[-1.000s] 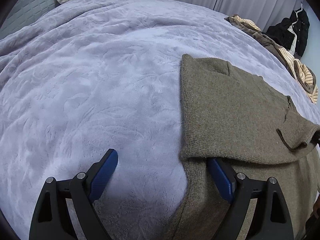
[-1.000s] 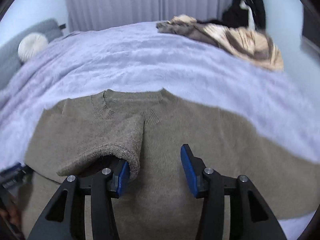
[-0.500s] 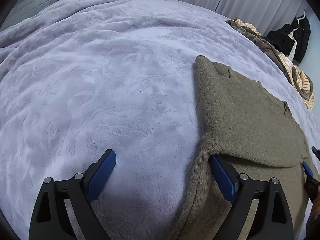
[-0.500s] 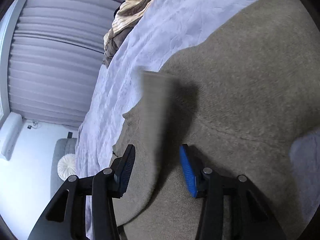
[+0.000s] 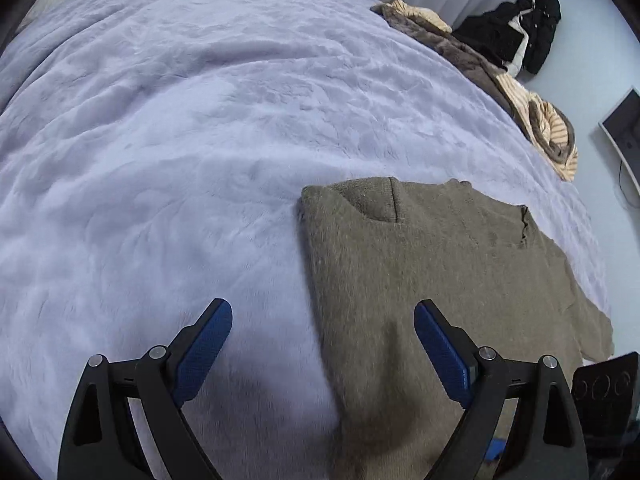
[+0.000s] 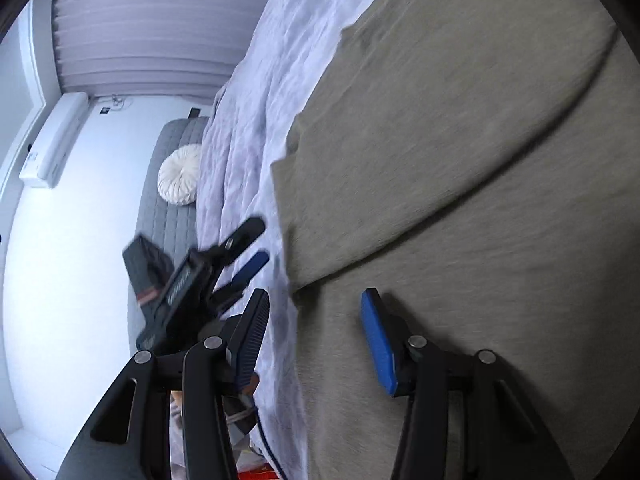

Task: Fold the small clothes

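- I am holding the left gripper (image 5: 323,340) low over the pale lilac plush bedspread (image 5: 180,140), its blue-padded jaws spread wide and gripping nothing.
- The olive-brown knitted sweater (image 5: 420,260) is lying flat on that bedspread, ahead and to the right of this gripper; its straight folded left edge is running away from me, passing between the two pads, nearer the right one.
- So the left pad is sitting over bare bedspread and the right pad over knit; I judge that this edge is what the next fold turns on.
- The sweater's long axis is reaching from near me toward the neckline at the far end, where a folded-in flap is showing.
- Further right, a heap of brown and cream-striped clothes (image 5: 532,116) is lying well apart, at the bed's far edge.
- I am holding the right gripper (image 6: 316,330) rolled on its side, jaws parted and empty, straddling the same sweater (image 6: 460,180) edge: one pad over bedspread (image 6: 248,128), the other over knit.
- The left gripper (image 6: 248,248) is showing just beside it, blurred; I judge both about equally near the edge.
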Tool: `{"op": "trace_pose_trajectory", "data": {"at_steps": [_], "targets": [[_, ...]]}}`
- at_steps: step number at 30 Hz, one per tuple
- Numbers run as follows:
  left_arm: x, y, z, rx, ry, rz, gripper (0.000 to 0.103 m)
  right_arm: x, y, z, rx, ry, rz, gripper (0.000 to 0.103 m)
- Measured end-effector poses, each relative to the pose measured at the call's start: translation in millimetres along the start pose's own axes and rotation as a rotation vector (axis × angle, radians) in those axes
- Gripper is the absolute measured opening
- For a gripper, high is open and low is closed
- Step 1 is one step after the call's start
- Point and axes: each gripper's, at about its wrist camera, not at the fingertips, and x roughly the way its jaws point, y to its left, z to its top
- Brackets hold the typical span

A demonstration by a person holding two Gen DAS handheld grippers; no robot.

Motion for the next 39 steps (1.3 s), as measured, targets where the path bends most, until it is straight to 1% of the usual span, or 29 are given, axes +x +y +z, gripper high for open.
{"op": "trace_pose_trajectory", "data": {"at_steps": [1, 2, 3, 4, 5, 6, 7, 8, 10, 12, 13, 16, 18, 19, 20, 21, 22, 23, 24, 25, 27, 29, 31, 32, 34, 35, 36, 37, 39], "targets": [[9.5, -0.5, 5.1, 0.002, 0.019, 0.008, 0.081, 12.4, 3.4, -4.8, -0.001, 0.007, 0.002, 0.052], [18.6, 0.8, 8.3, -0.004, 0.05, 0.0, 0.059, 25.3, 5.7, -4.6, 0.004, 0.009, 0.001, 0.052], [25.1, 2.6, 9.9, -0.017, 0.075, -0.02, 0.051, 34.5, 6.9, -4.5, 0.011, 0.008, -0.004, 0.052], [27.1, 4.5, 10.0, -0.026, 0.076, -0.045, 0.035, 41.0, 7.6, -4.2, 0.019, 0.001, -0.012, 0.051], [27.2, 5.6, 10.3, -0.029, 0.073, -0.088, 0.013, 48.2, 7.2, -2.9, 0.029, -0.009, -0.021, 0.044], [26.3, 6.4, 10.7, -0.032, 0.076, -0.122, 0.01, 52.6, 4.9, -3.0, 0.043, -0.014, -0.033, 0.023], [22.1, 7.6, 11.2, -0.033, 0.065, -0.131, 0.01, 56.5, 3.3, -3.4, 0.062, -0.009, -0.034, 0.008], [17.1, 9.1, 11.7, -0.026, 0.048, -0.138, 0.01, 61.4, 4.8, -1.0, 0.078, -0.01, -0.022, 0.006], [10.8, 15.9, 12.4, -0.004, 0.024, -0.137, 0.01, 64.3, 15.0, -1.9, 0.044, -0.021, 0.01, 0.006], [14.4, 24.7, 8.6, 0.01, 0.032, -0.119, 0.01, 72.4, 26.1, -6.1, -0.011, -0.006, 0.018, 0.006], [17.5, 28.8, 7.6, 0.006, 0.038, -0.113, 0.01, 76.9, 25.7, -8.0, -0.015, 0.004, 0.006, 0.006], [17.7, 40.1, 4.1, -0.038, 0.027, -0.144, 0.011, 94.1, 12.7, -14.8, 0.005, 0.033, -0.072, 0.006], [13.2, 39.7, 3.4, -0.037, 0.015, -0.127, 0.011, 88.8, 11.1, -18.7, -0.009, 0.042, -0.074, 0.006], [11.2, 37.4, 3.9, -0.025, 0.003, -0.103, 0.011, 83.0, 15.7, -20.2, -0.038, 0.071, -0.1, 0.007], [7.4, 35.2, 2.9, -0.009, -0.009, -0.083, 0.011, 75.1, 19.2, -20.5, -0.071, 0.095, -0.123, 0.012], [5.7, 33.4, 2.3, 0.001, -0.014, -0.073, 0.011, 61.0, 22.3, -20.6, -0.112, 0.1, -0.149, 0.019], [3.5, 30.8, 1.0, 0.012, -0.017, -0.062, 0.011, 46.5, 25.3, -18.2, -0.14, 0.083, -0.167, 0.024], [2.2, 29.4, -0.6, 0.018, -0.017, -0.054, 0.011, 19.5, 23.6, -15.6, -0.165, 0.031, -0.184, 0.04], [1.7, 28.0, -2.2, 0.024, -0.017, -0.046, 0.011, -3.3, 19.6, -9.3, -0.17, -0.022, -0.193, 0.054], [1.9, 26.9, -3.7, 0.03, -0.017, -0.035, 0.011, -32.5, 11.6, -4.4, -0.161, -0.095, -0.213, 0.056], [2.9, 25.4, -4.7, 0.031, -0.02, -0.022, 0.011, -95.5, -10.5, 11.4, -0.093, -0.262, -0.32, 0.056], [3.6, 24.8, -4.6, 0.023, -0.021, -0.012, 0.011, -143.8, -33.3, 25.5, -0.002, -0.388, -0.38, 0.056], [4.7, 23.4, -4.4, 0.019, -0.02, 0.002, 0.011, -173.9, -55.8, 39.7, 0.099, -0.444, -0.386, 0.056], [5.1, 22.6, -4.3, 0.018, -0.019, 0.01, 0.011, -181.6, -64.1, 46.3, 0.13, -0.46, -0.379, 0.056], [5.5, 20.8, -4.1, 0.02, -0.019, 0.026, 0.011, -186.8, -76.5, 61.2, 0.156, -0.46, -0.383, 0.05], [5.7, 19.5, -4.3, 0.023, -0.02, 0.036, 0.011, -187.3, -80.2, 69.3, 0.152, -0.448, -0.404, 0.022], [6.1, 18.5, -4.9, 0.025, -0.021, 0.046, 0.011, -188.1, -80.9, 73.8, 0.143, -0.434, -0.431, 0.007], [6.6, 17.8, -5.5, 0.028, -0.024, 0.054, 0.011, -190.0, -76.9, 76.2, 0.133, -0.434, -0.429, 0.007], [8.5, 16.4, -6.2, 0.039, -0.026, 0.067, 0.011, -196.9, -74.9, 70.8, 0.087, -0.427, -0.472, 0.007]]}}
